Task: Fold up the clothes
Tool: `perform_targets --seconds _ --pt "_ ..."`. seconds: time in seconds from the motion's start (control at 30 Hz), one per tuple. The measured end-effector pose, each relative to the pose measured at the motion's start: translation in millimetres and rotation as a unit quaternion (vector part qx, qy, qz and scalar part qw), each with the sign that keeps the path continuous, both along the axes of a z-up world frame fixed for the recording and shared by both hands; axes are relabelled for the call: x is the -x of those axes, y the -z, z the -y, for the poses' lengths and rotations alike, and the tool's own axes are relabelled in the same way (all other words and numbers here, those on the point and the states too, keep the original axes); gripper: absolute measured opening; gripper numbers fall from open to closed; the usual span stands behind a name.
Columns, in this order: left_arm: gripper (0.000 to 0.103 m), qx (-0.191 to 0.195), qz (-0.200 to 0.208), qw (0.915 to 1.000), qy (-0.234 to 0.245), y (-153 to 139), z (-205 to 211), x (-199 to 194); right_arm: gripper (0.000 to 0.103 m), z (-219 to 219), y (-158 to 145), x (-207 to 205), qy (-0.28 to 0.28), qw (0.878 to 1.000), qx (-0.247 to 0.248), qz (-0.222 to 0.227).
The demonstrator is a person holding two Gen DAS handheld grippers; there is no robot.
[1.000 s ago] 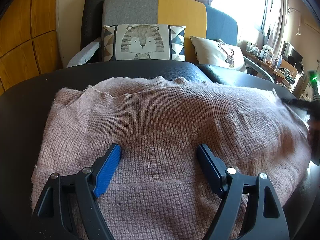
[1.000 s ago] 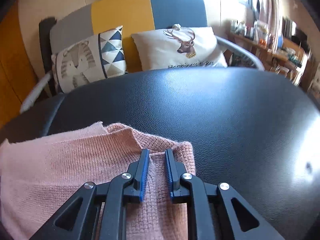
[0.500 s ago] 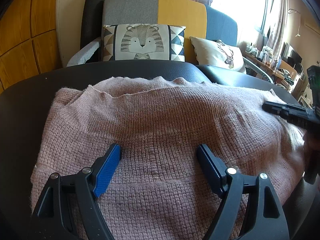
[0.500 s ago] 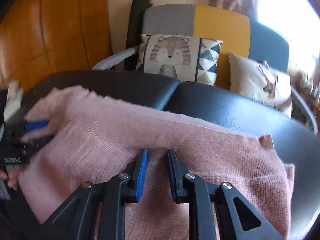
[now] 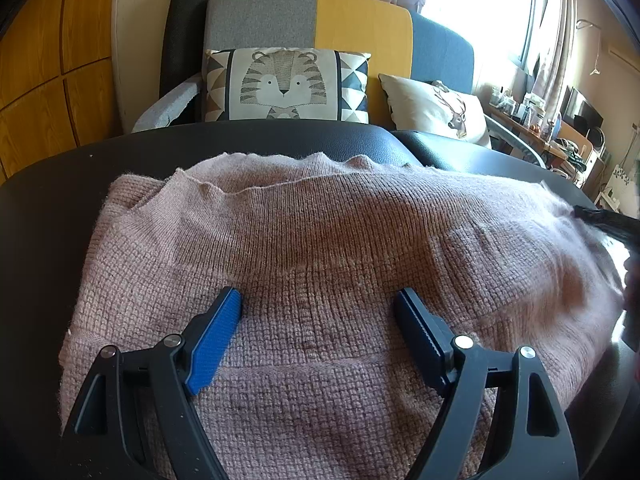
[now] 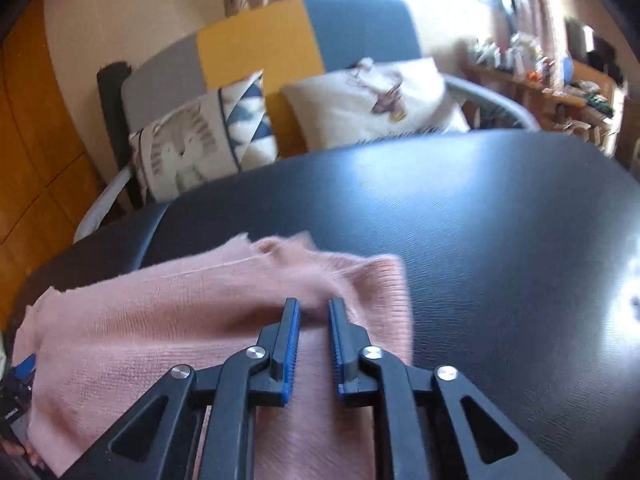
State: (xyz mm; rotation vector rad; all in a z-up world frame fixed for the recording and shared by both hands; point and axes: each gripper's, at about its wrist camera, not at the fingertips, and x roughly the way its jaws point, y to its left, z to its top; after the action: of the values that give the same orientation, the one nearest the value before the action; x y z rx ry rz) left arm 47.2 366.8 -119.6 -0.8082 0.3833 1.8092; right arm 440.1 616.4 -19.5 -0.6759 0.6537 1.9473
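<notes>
A pink knitted sweater (image 5: pixel 320 264) lies folded on a black padded table (image 5: pixel 48 208). My left gripper (image 5: pixel 318 300) is wide open and rests over the sweater's near middle, with both fingers on the knit. My right gripper (image 6: pixel 314 308) hangs over the sweater's right end (image 6: pixel 200 320) with its jaws nearly together and a narrow gap between them; nothing shows clamped between them. The right gripper also shows as a dark blurred shape at the right edge of the left wrist view (image 5: pixel 608 224).
A grey, yellow and blue sofa (image 5: pixel 360 36) stands behind the table with a tiger cushion (image 5: pixel 286 86) and a deer cushion (image 5: pixel 436 110). Wooden panels (image 5: pixel 44 64) line the left wall. A cluttered shelf (image 5: pixel 536 120) stands at the right by the window.
My right gripper swung left over the sweater half a second ago and has swung back to its right end, still moving. My left gripper has not moved.
</notes>
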Motion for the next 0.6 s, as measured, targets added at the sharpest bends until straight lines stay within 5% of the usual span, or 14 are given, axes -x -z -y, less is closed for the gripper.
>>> perform_targets --seconds 0.17,0.33,0.4,0.5,0.53,0.6 --pt "0.082 -0.001 0.002 1.0 0.0 0.4 0.5 0.1 0.015 55.6 -31.3 -16.6 -0.033 0.998 -0.031 -0.038" --pt "0.082 -0.002 0.004 1.0 0.001 0.7 1.3 0.5 0.015 85.4 -13.8 -21.8 -0.064 0.997 0.015 -0.028" --pt "0.082 -0.002 0.004 1.0 0.001 1.0 1.3 0.3 0.014 90.3 1.8 -33.7 -0.046 0.999 0.019 0.011" --pt "0.082 -0.001 0.003 1.0 0.001 0.8 0.8 0.2 0.007 84.1 15.7 -58.9 0.011 1.0 0.026 0.006" --pt "0.082 -0.001 0.003 1.0 0.001 0.7 0.6 0.1 0.027 81.8 19.8 -67.6 0.031 0.999 0.029 0.0" --pt "0.082 0.001 0.002 1.0 0.001 0.4 -0.1 0.3 0.027 81.9 17.8 -73.9 0.055 0.997 0.04 -0.023"
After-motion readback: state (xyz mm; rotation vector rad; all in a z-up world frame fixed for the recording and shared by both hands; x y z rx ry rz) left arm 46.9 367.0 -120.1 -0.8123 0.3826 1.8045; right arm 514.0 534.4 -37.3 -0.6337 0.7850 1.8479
